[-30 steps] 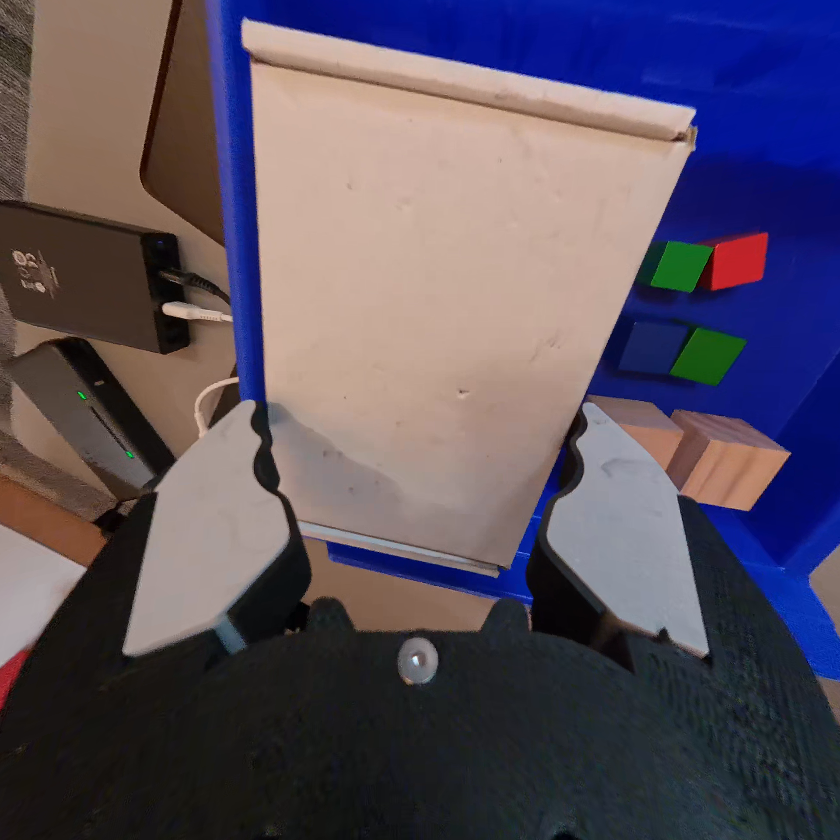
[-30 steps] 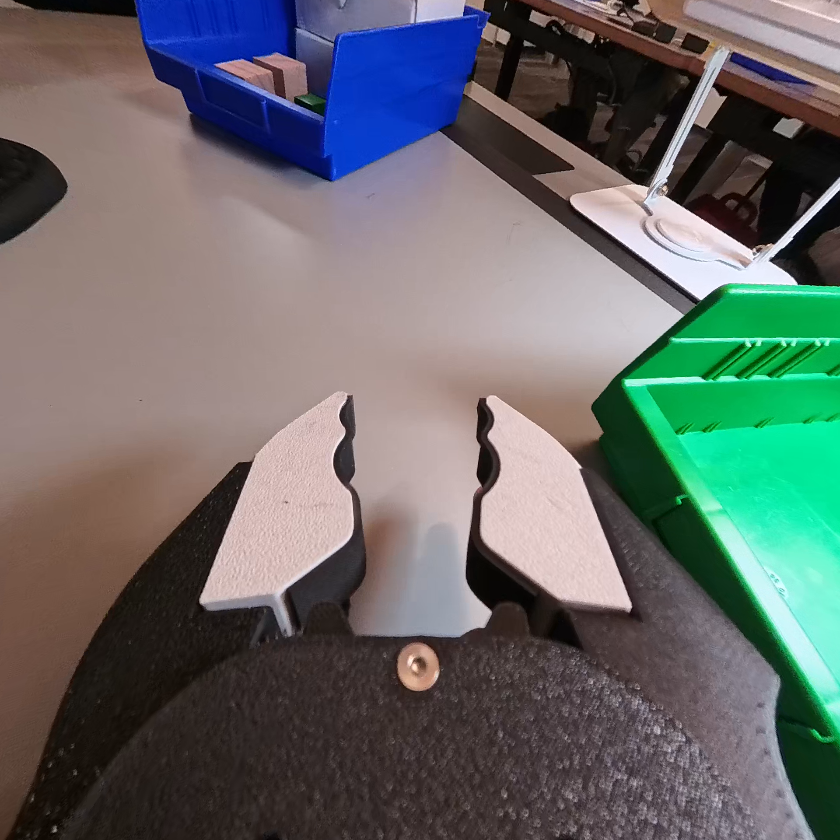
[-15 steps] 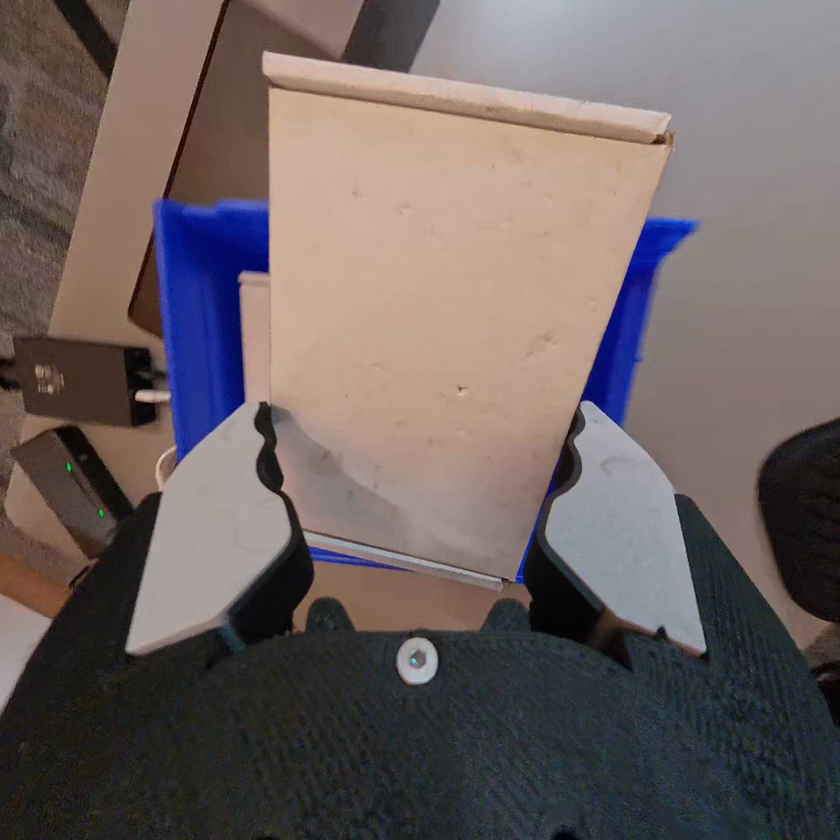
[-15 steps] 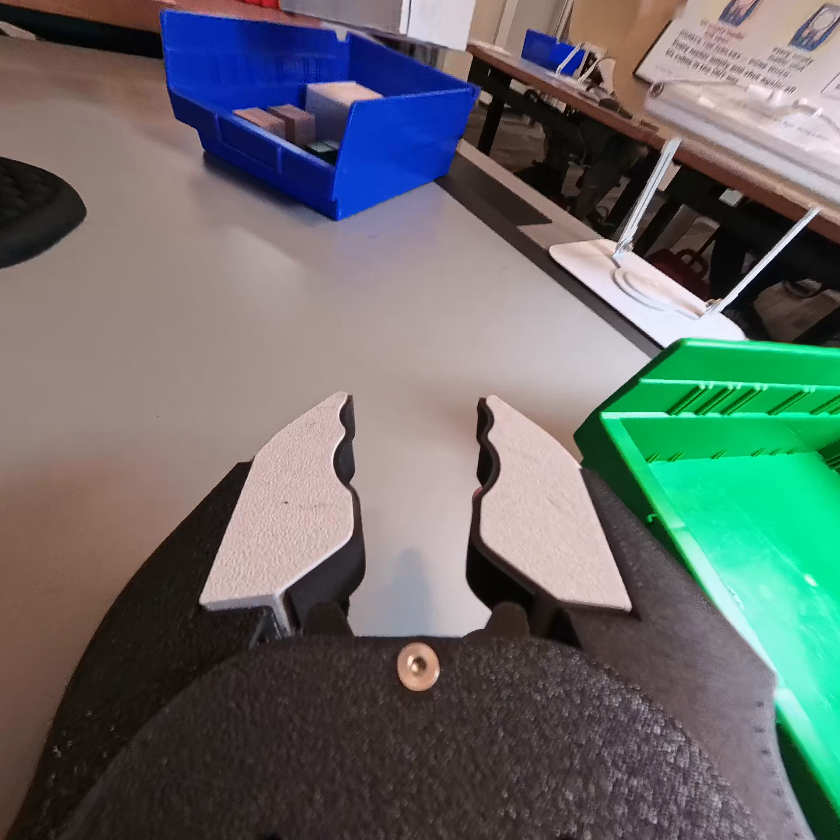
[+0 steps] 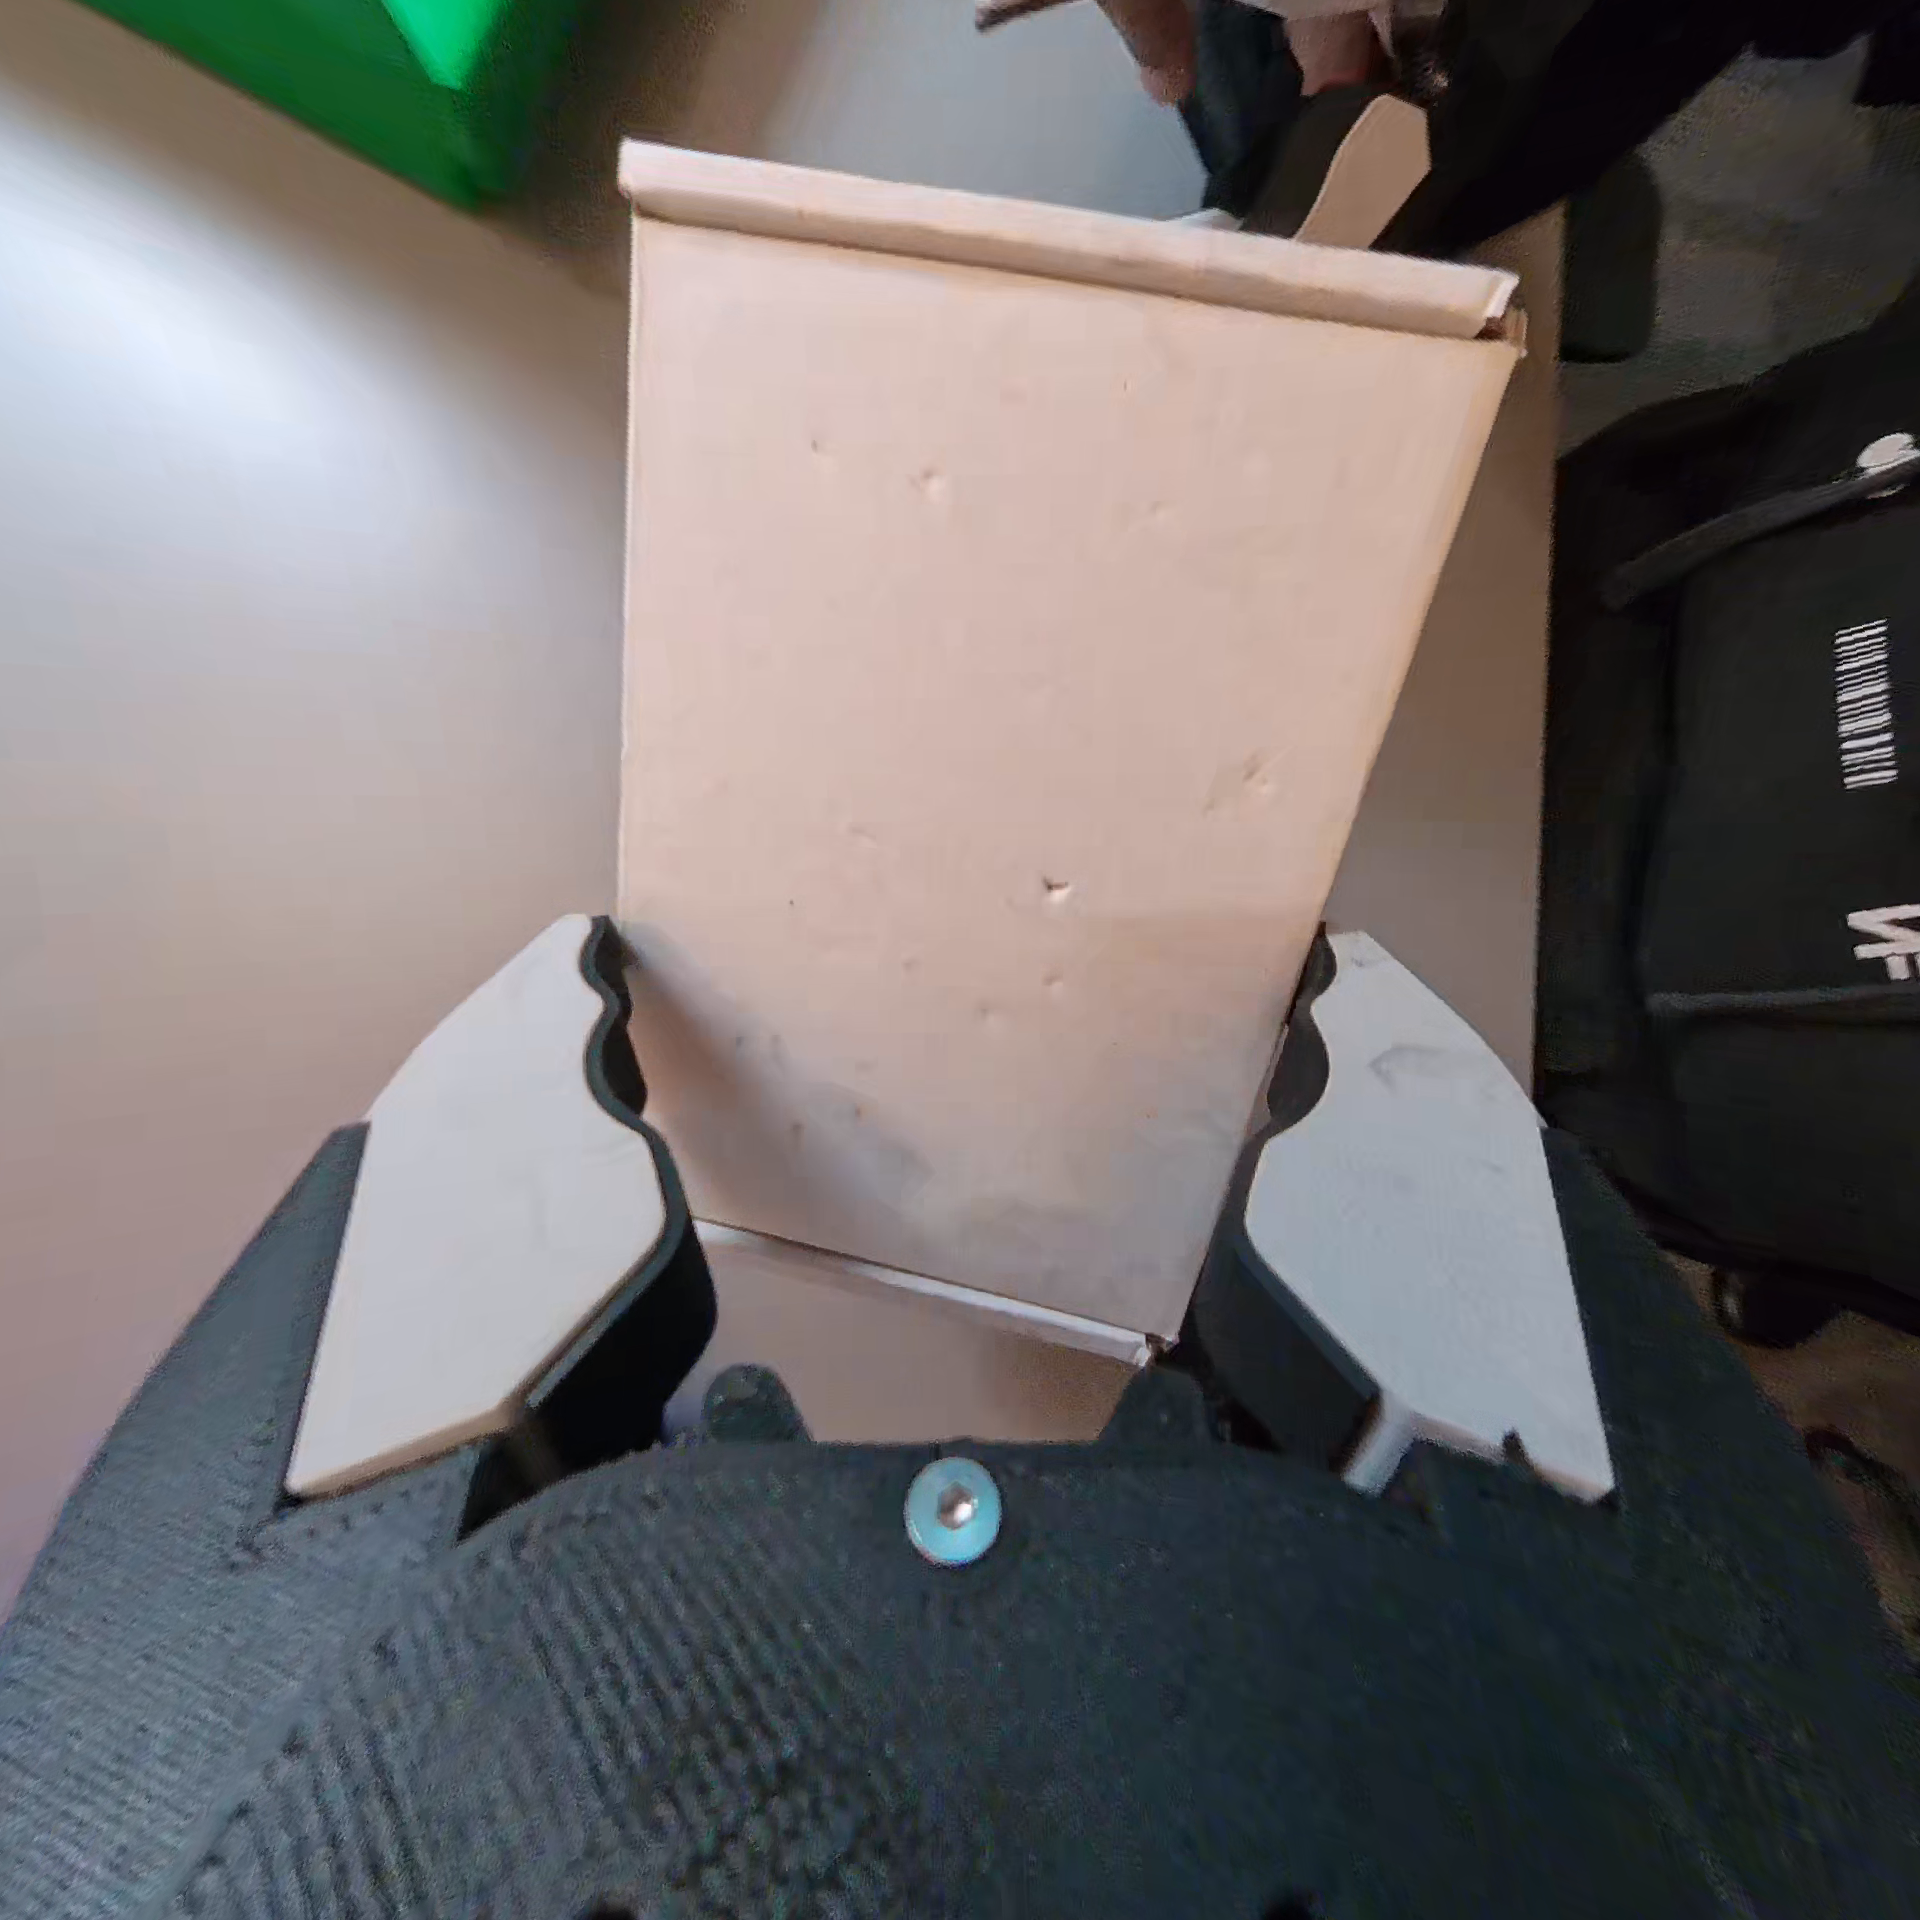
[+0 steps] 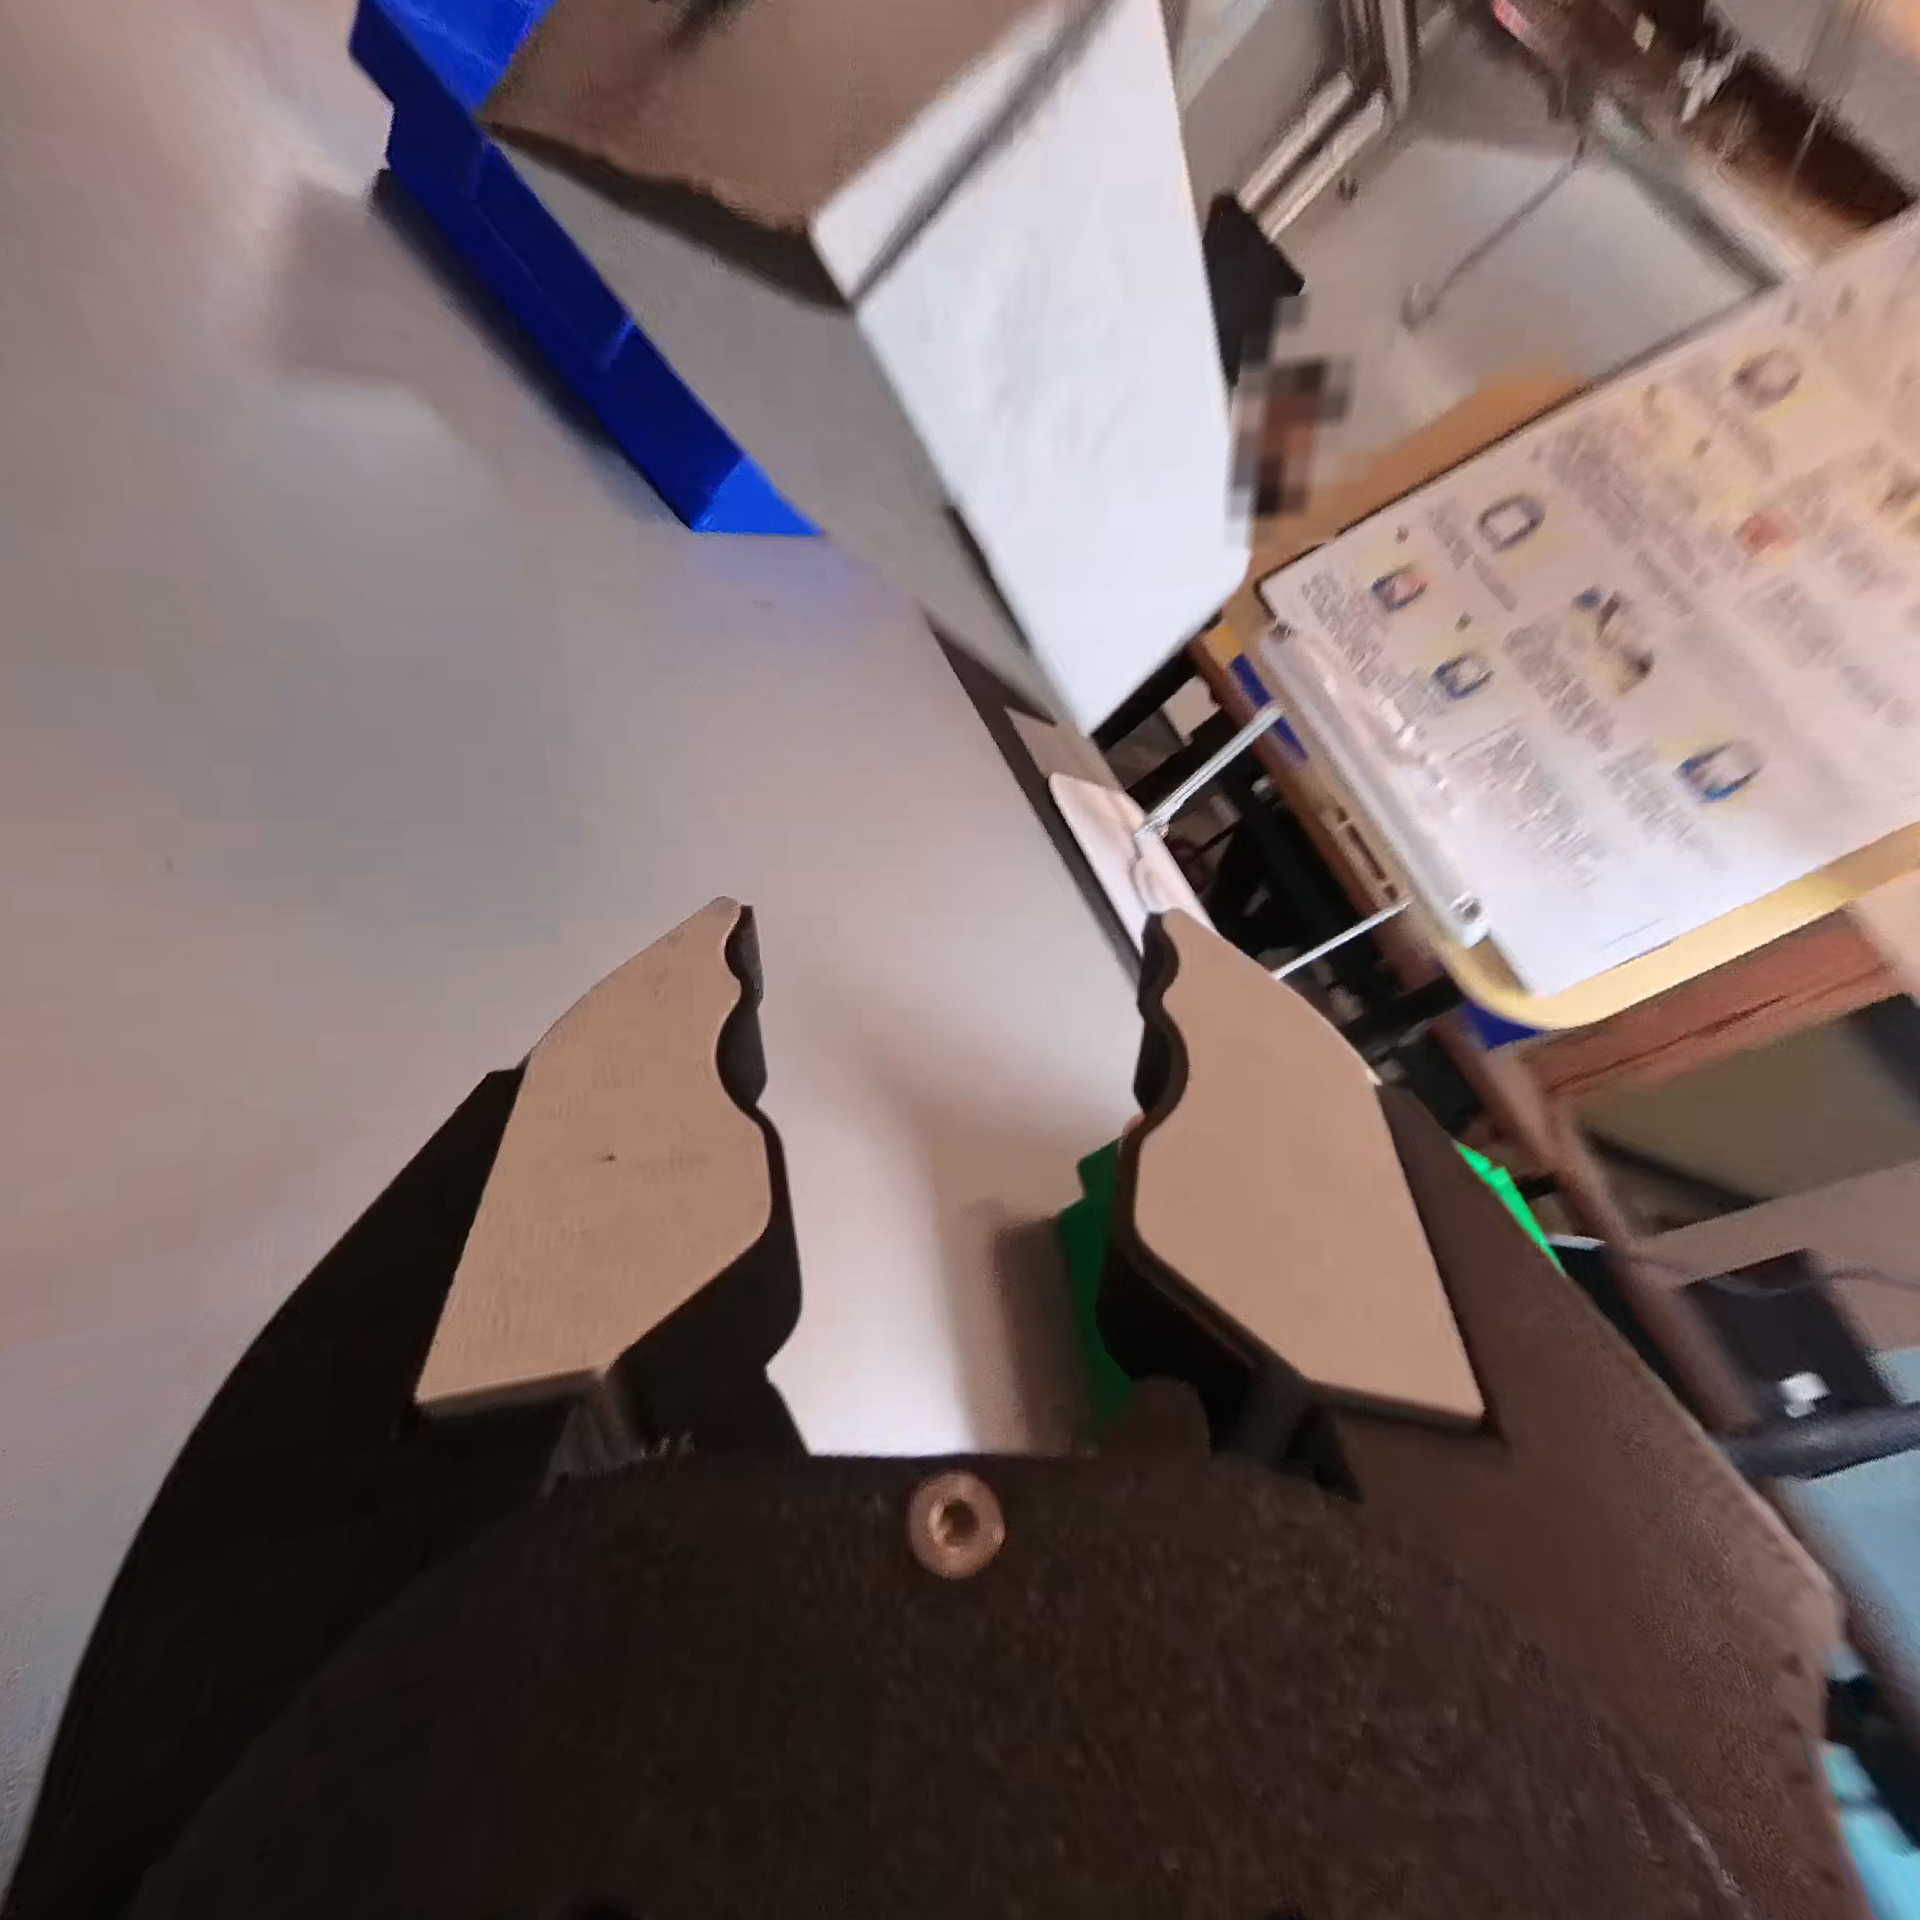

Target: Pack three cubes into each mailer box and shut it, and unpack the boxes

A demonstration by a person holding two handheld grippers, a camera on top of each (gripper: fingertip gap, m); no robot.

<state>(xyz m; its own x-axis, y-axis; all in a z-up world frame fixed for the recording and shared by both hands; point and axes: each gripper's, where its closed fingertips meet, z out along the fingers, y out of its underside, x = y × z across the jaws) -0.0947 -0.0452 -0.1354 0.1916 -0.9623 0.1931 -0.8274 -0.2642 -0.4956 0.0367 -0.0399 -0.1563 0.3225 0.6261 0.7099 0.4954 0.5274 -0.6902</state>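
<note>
Left claw [image 5: 956, 1049] clamps the shut mailer box [image 5: 1018, 727] by its 2 sides, held above the bench [image 5: 260, 623] w/ clearance for carrying, while right claw [image 6: 945, 1029] hangs open & empty, prob. ready to help.

Right gripper [image 6: 945, 935] parted over table [image 6: 416, 675]; blurred mailer box [image 6: 1039, 364], seemingly aloft
</note>
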